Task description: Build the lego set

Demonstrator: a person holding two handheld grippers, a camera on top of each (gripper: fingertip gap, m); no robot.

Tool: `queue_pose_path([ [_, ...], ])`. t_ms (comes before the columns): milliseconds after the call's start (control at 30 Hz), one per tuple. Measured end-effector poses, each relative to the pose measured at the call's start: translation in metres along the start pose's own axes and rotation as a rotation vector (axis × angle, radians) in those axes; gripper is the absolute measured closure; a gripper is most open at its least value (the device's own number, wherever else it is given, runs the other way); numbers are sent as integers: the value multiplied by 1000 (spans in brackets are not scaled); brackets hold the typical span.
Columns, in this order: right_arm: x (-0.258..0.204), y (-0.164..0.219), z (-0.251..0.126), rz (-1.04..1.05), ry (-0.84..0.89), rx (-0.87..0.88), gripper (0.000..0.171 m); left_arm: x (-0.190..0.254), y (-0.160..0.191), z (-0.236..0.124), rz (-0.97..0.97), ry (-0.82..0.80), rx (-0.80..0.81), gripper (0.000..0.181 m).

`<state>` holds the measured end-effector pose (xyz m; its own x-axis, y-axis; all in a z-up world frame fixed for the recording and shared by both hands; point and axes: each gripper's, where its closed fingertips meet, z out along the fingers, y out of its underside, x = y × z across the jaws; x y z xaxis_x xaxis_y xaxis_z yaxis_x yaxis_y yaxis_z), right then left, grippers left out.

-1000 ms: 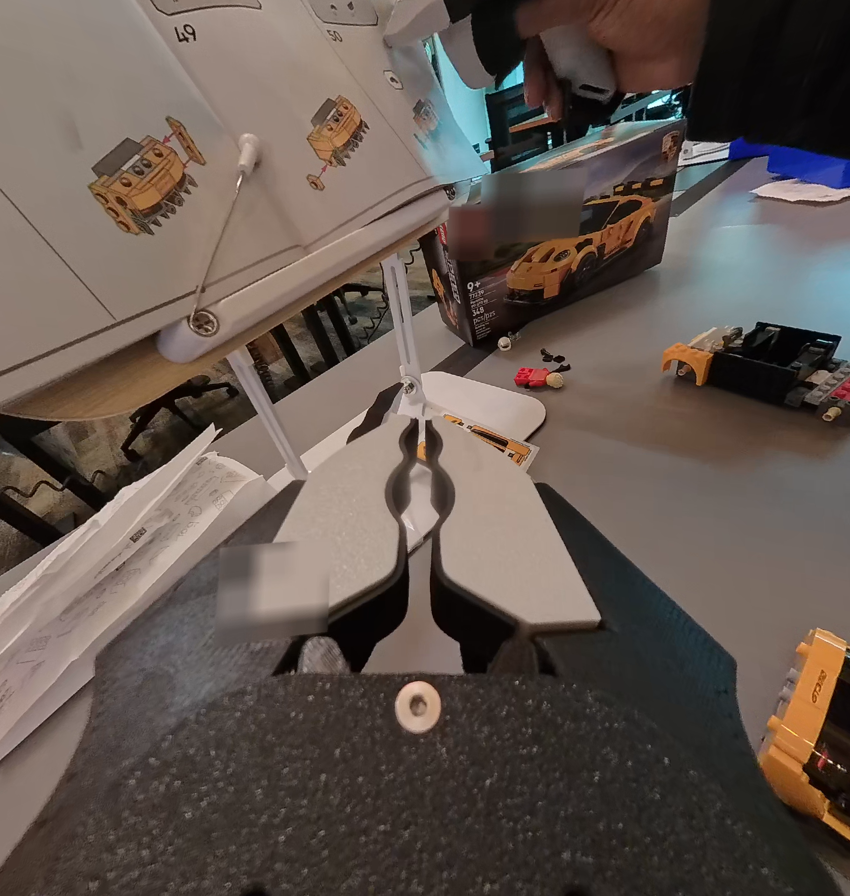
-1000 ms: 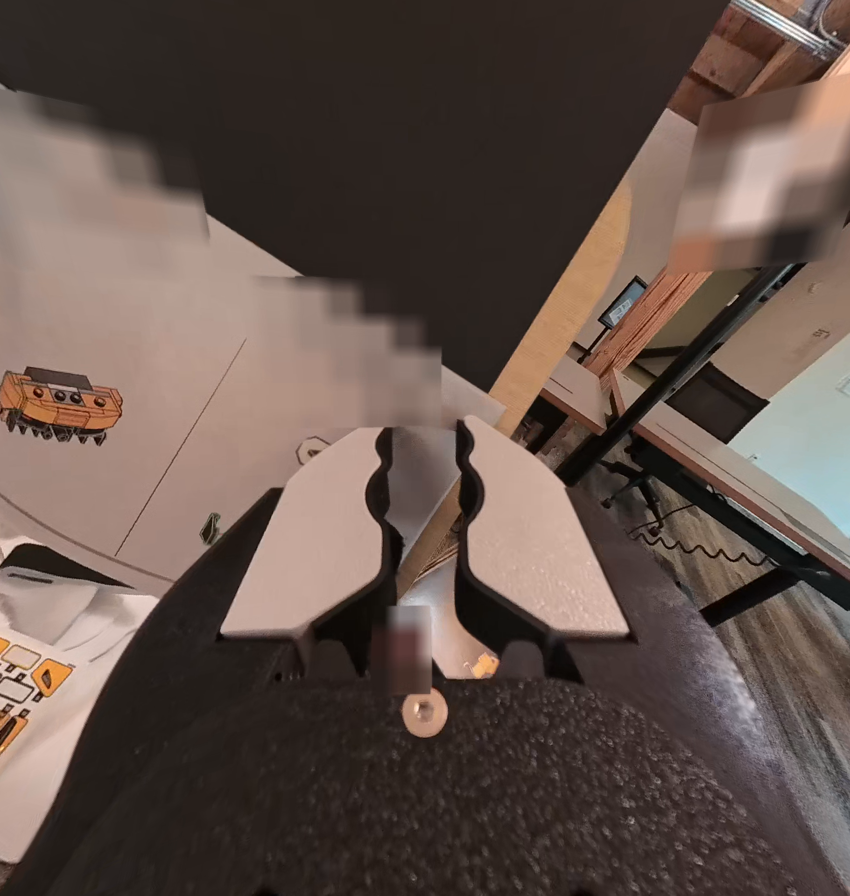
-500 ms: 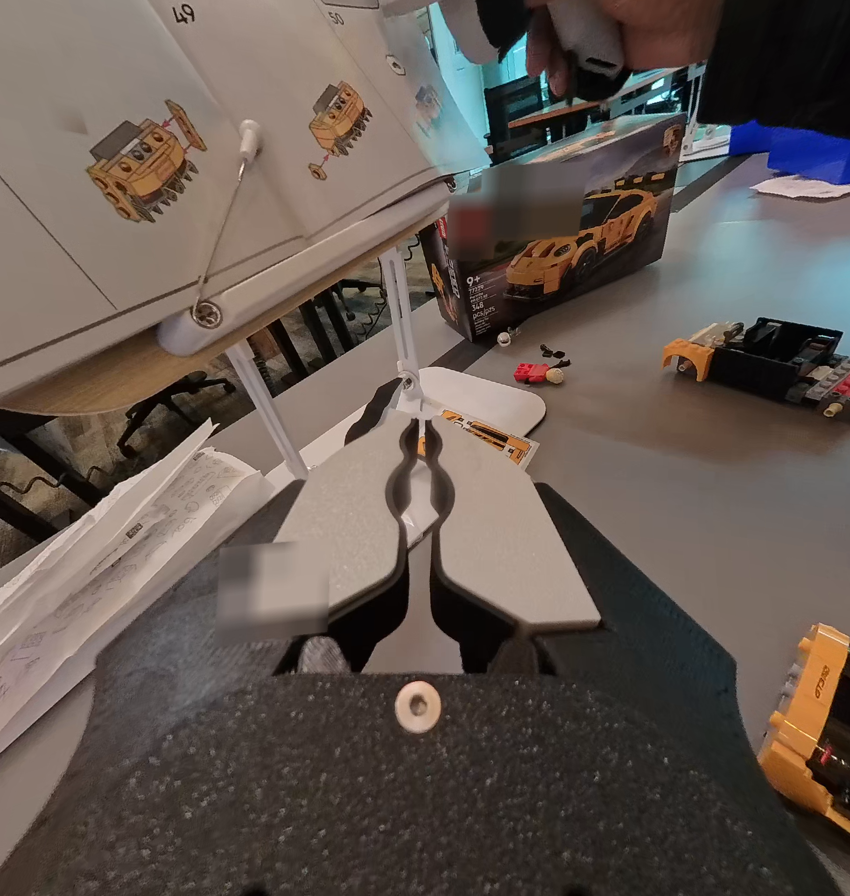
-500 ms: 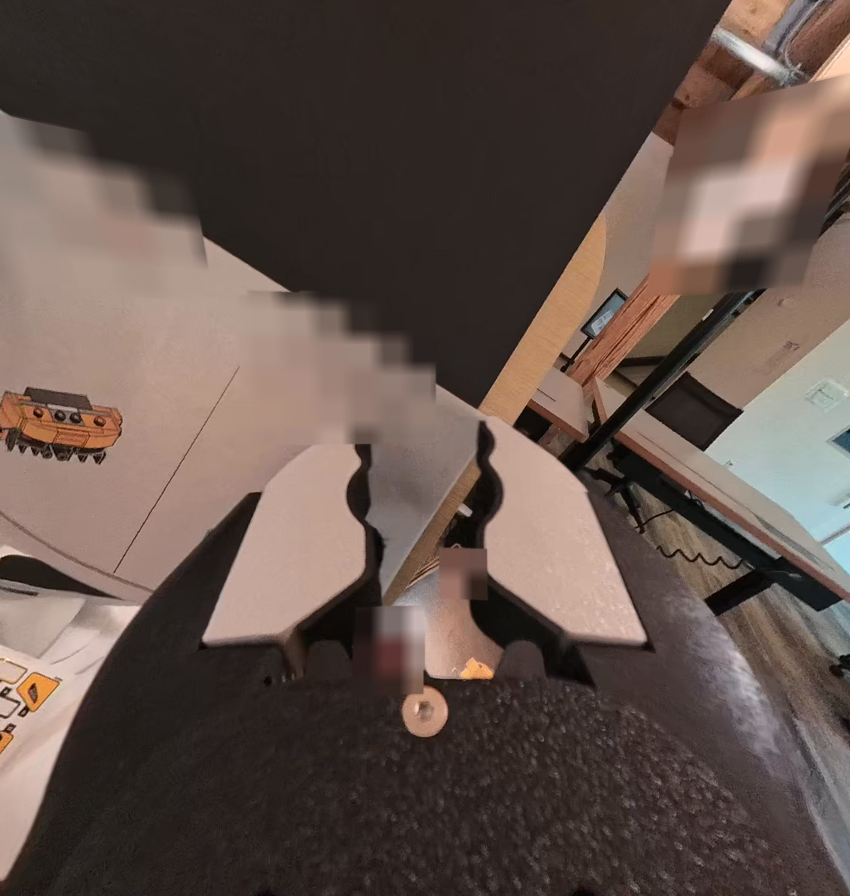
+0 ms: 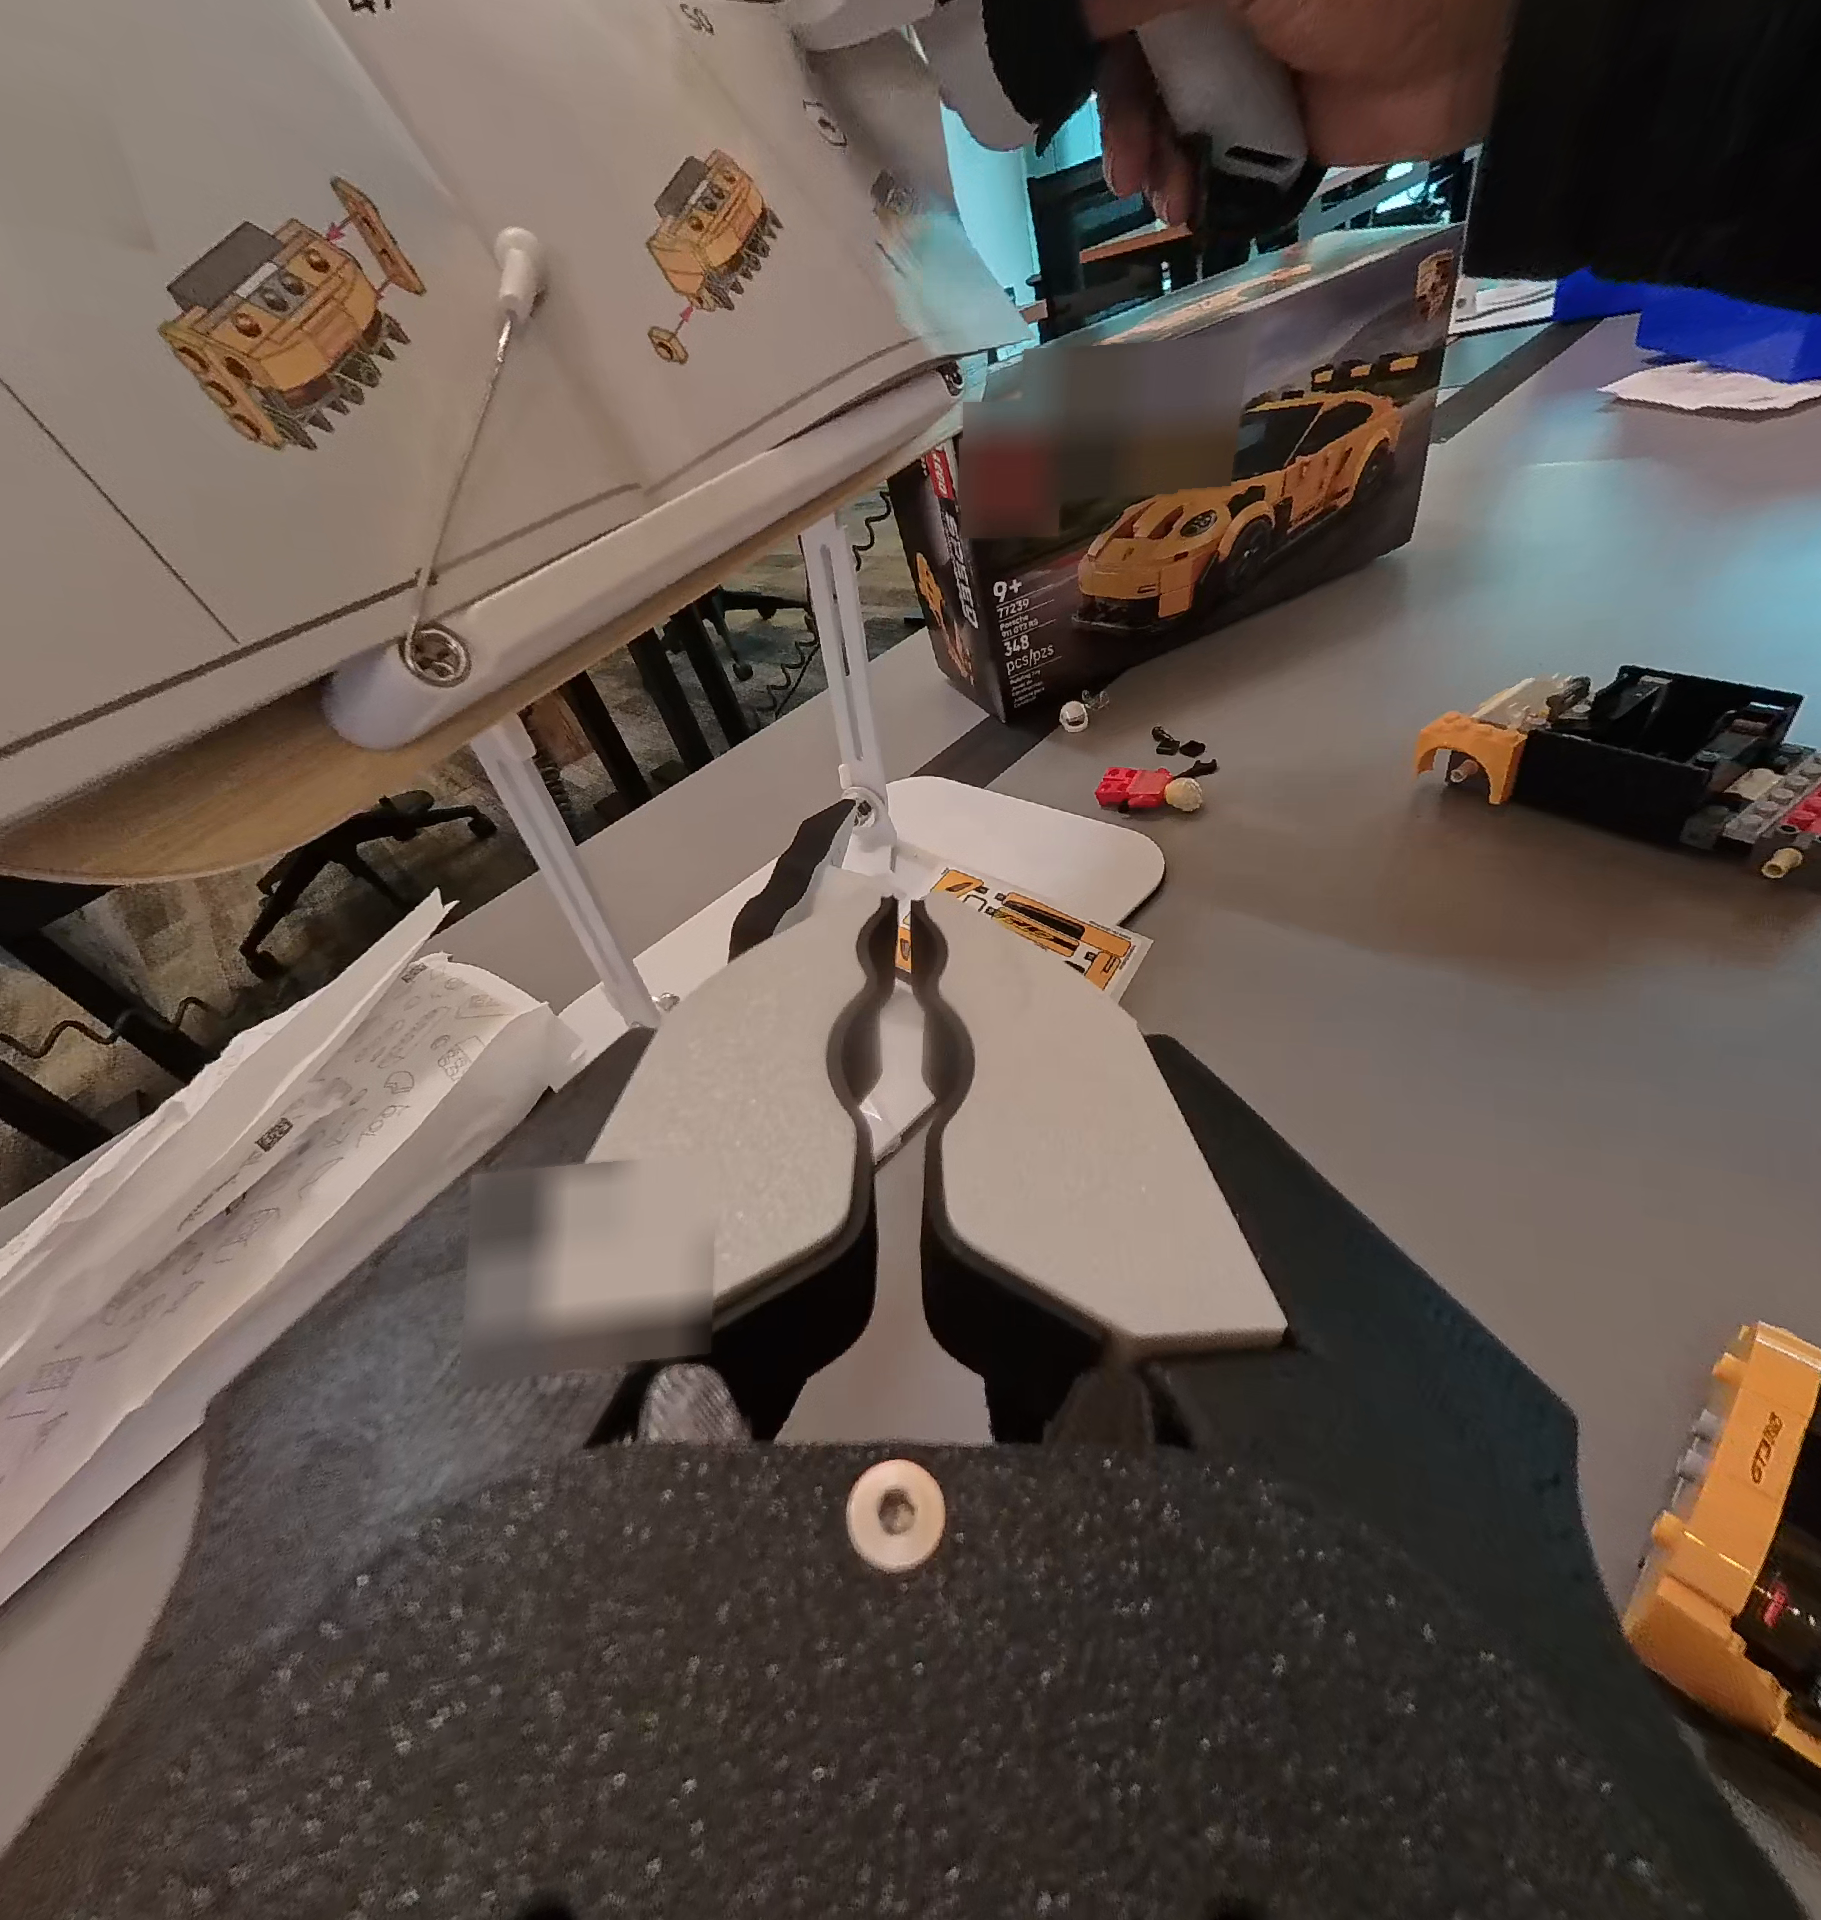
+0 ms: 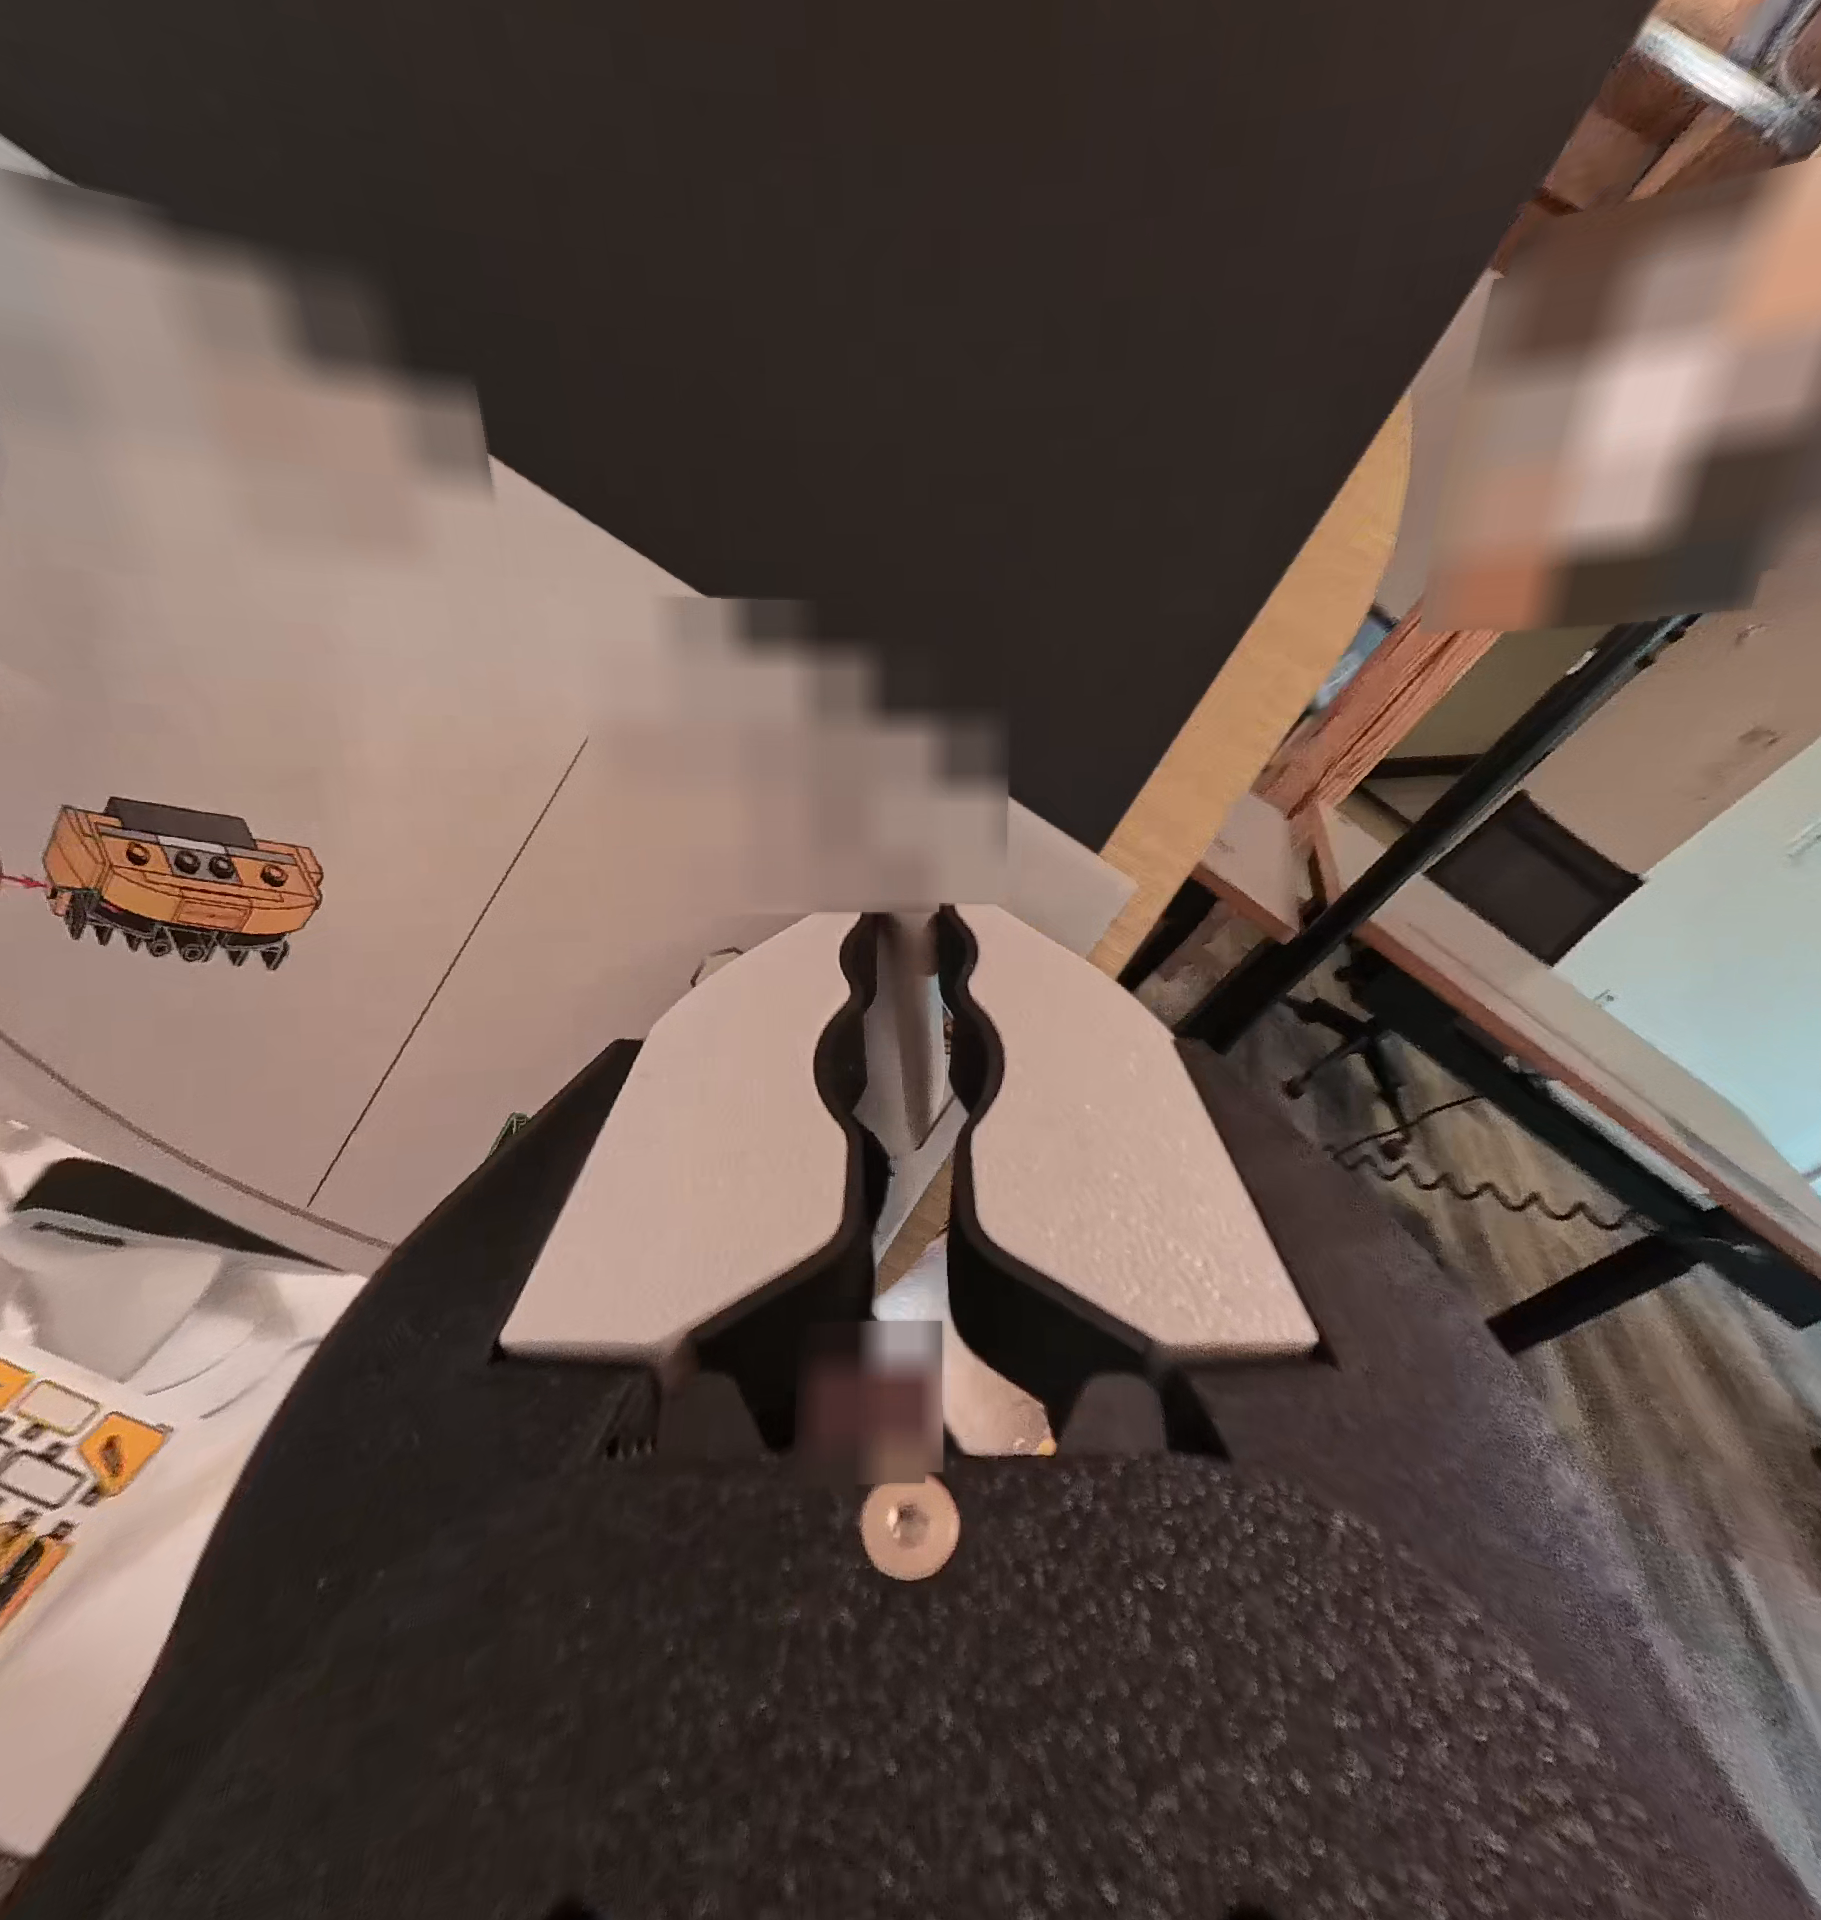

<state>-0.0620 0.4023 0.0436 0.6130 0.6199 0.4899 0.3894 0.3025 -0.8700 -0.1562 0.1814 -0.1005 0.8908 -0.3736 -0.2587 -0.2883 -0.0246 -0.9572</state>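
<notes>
The open instruction booklet rests on a white stand at the upper left. My left gripper is shut and empty, low over the grey table, pointing at the stand's base. My right gripper is shut on the edge of a booklet page. It also shows at the top of the left wrist view, held by a hand. A black car chassis with an orange fender lies at the right. A yellow and black car section lies at the lower right.
The set's box stands behind the stand. A red minifigure and small black parts lie in front of it. A sticker sheet lies on the stand base. Crumpled white paper bags lie at the left. Desks and chairs stand beyond the table edge. About 30 centimetres separates my left fingertips from my right.
My right gripper's jaws widened half a second ago and have now closed on the page edge. My left gripper has stayed shut and almost still.
</notes>
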Motion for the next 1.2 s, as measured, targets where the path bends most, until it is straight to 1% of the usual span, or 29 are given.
queue_pose_path([
  [200, -3, -10, -17, -179, 130, 71, 160, 1, -2, 0, -12, 3, 7, 180],
  [300, -9, -14, -29, -211, 159, 130, 161, 3, -15, 0, -53, 17, 42, 178],
  [400, -21, -21, -43, -255, 162, 213, 164, 5, -42, 3, -174, 70, 97, 174],
  [500, -40, -31, -56, -311, 137, 296, 165, 5, -87, 10, -346, 176, 178, 163],
  [600, -58, -40, -67, -392, 134, 349, 165, 1, -130, 26, -474, 284, 220, 155],
  [667, -71, -44, -73, -447, 125, 376, 165, -2, -151, 40, -592, 359, 232, 151],
  [733, -83, -47, -78, -502, 123, 400, 165, -6, -159, 57, -705, 406, 204, 148],
  [800, -96, -49, -83, -567, 120, 424, 164, -7, -159, 71, -777, 438, 187, 145],
  [867, -109, -50, -87, -617, 109, 445, 164, -3, -158, 78, -839, 487, 192, 150],
  [933, -120, -49, -90, -663, 100, 463, 164, 3, -157, 79, -896, 552, 205, 160],
  [1067, -136, -46, -95, -715, 83, 484, 161, 3, -153, 76, -936, 584, 235, 181],
  [1200, -145, -50, -113, -661, 42, 530, 150, -5, -153, 68, -871, 542, 246, 181],
])
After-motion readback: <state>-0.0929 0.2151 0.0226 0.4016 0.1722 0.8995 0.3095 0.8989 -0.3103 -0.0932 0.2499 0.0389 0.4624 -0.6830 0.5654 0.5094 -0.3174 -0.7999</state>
